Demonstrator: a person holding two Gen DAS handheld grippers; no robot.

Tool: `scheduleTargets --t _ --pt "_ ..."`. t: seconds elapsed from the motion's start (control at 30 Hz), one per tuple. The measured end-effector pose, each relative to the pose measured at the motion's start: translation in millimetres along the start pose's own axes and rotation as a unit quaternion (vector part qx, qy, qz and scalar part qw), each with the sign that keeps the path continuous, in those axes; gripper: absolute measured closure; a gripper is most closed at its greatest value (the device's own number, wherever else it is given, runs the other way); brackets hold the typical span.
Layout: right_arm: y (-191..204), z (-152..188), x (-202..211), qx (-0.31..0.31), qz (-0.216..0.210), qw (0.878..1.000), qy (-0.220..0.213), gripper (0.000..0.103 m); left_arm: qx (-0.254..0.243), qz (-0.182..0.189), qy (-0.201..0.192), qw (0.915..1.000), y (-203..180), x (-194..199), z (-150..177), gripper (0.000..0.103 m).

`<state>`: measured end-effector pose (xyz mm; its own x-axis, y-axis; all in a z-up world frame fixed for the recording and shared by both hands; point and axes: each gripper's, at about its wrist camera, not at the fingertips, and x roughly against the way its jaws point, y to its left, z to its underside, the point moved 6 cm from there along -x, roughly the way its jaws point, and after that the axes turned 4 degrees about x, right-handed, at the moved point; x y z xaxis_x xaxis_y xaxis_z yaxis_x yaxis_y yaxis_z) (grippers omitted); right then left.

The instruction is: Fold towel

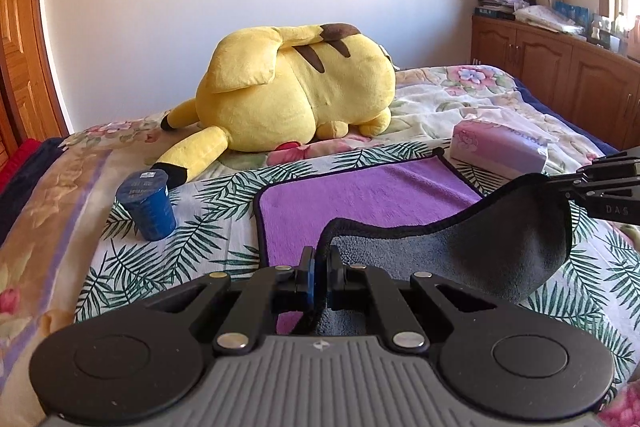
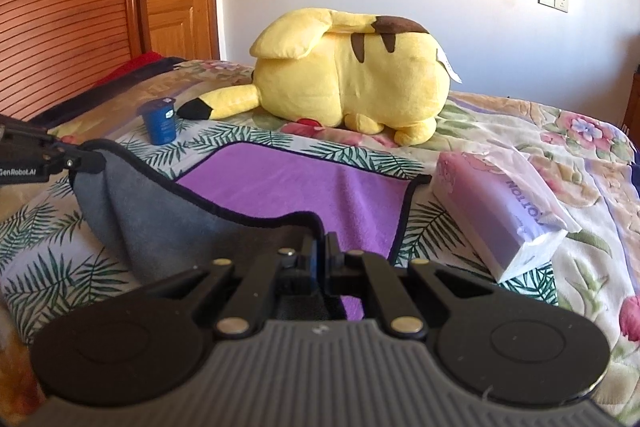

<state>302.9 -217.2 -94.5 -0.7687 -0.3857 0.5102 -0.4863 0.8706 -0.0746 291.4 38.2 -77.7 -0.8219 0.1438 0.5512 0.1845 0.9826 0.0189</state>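
A towel, purple (image 1: 360,199) on one face and grey on the other, with dark trim, lies on the bed. Its near edge is lifted off the bed and the grey underside (image 1: 500,251) faces me. My left gripper (image 1: 320,259) is shut on the near left corner of the towel. My right gripper (image 2: 320,247) is shut on the near right corner; it shows at the right edge of the left wrist view (image 1: 568,187). In the right wrist view the purple face (image 2: 304,183) lies ahead, and the left gripper (image 2: 86,161) holds the grey fold at the left.
A big yellow plush toy (image 1: 296,95) lies on the floral bedspread (image 1: 200,227) behind the towel. A blue cup (image 1: 148,207) stands left of the towel, a pink tissue pack (image 1: 500,147) right of it. A wooden cabinet (image 1: 560,67) stands at the far right.
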Motion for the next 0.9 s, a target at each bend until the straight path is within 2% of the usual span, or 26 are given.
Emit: scheduleTargets --t 0.43,0.9 --pt "-14 -8 -11 -0.004 0.001 1.0 -0.015 0.1 -0.001 -0.003 -0.007 1.0 6 -18 -10 0.103" --pt "-30 -28 -16 -0.005 0.011 0.999 -0.044 0.1 -0.014 -0.012 -0.04 0.999 6 -27 -44 0.103"
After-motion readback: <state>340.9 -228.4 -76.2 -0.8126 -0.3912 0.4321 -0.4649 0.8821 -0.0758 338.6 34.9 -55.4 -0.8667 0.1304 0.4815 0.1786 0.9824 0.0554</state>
